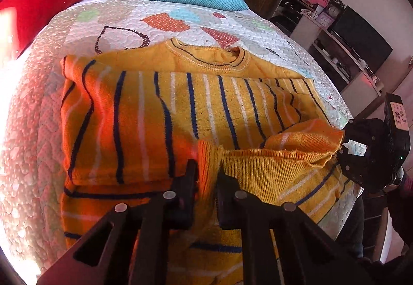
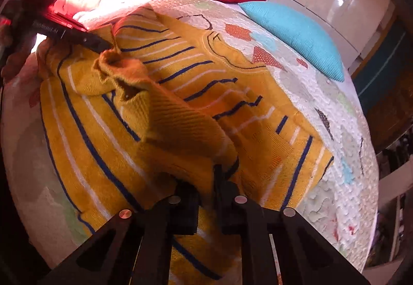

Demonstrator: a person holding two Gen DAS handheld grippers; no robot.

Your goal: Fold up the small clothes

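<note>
Yellow striped sweater (image 1: 180, 109) hem — both claws clamped, L (image 1: 207, 168) & R (image 2: 215, 174).

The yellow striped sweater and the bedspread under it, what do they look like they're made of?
The sweater looks like knitted yarn, wool or acrylic, matte: ribbed hem and collar, visible stitch rows. The bedspread looks like quilted cotton or synthetic fabric: puffy stitched texture, printed coloured patches.

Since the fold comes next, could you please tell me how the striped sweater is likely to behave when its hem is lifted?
Probably floppy: the yellow striped sweater already sags and bunches at its ribbed hem between the left tongs and right tongs. The knit looks thick, so it should grip rather than slip. It may drag on the textured quilt.
</note>
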